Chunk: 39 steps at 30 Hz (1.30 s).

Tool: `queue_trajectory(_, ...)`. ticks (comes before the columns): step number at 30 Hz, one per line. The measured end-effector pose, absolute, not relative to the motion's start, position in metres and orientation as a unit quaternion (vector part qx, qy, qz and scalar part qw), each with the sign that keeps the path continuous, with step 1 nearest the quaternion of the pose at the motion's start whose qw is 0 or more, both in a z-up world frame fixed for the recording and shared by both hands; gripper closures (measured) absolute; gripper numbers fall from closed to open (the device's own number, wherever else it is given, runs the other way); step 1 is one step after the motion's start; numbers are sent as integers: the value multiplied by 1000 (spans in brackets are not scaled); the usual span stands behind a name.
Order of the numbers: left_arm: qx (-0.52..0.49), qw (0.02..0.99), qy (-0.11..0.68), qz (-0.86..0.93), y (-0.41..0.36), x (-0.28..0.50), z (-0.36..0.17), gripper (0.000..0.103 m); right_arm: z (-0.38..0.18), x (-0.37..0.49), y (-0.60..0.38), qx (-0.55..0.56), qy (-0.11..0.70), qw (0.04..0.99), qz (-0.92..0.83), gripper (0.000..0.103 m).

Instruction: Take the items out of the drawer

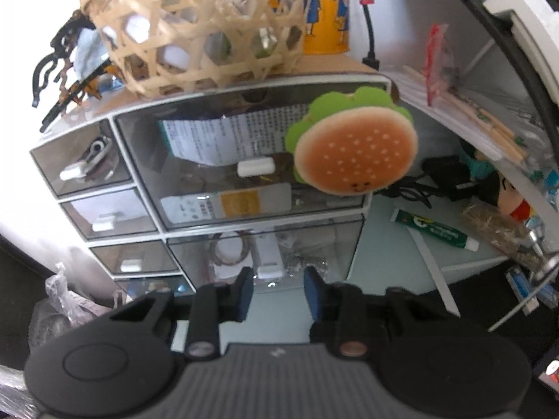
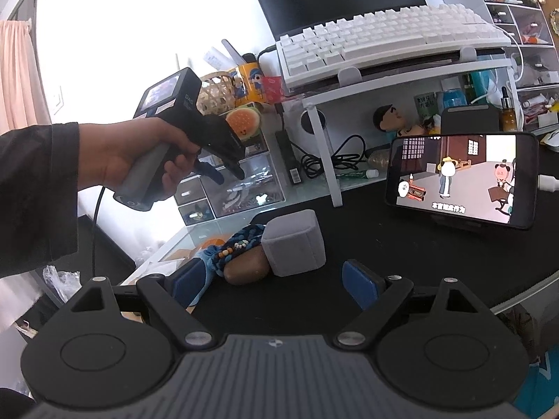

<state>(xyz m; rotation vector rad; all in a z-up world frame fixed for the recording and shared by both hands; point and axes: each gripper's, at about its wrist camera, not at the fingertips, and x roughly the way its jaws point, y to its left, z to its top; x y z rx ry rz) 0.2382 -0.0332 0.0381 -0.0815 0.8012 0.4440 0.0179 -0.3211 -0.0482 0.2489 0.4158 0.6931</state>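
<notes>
While the left hand-held gripper points at the little drawer chest, its two blue pads sit a bit apart with nothing between them, right in front of the white handle of the bottom wide drawer. All the see-through drawers look shut, with papers, rings and small bits inside them. A woven basket sits on top of the chest, with a yellow cartoon cup just beside it. A round burger toy sticks on the right front of the chest. To the right, a green tube lies under the white shelf. In the right wrist view, a hand in a dark sleeve holds the left tool up by the chest. The right hand-held gripper hangs wide open and empty over the black surface. Just past its pads lie a braided bead band, a brown oval thing and a gray box, all touching. Farther right a phone shows a cartoon, and a white keyboard rests on the shelf above.
</notes>
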Motion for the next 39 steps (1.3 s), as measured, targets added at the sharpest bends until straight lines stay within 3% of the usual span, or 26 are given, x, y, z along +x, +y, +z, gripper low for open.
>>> queue_trajectory(39, -55, 882, 401, 240, -49, 245, 15, 84, -58, 27, -316, 117, 217, 908, 339, 14)
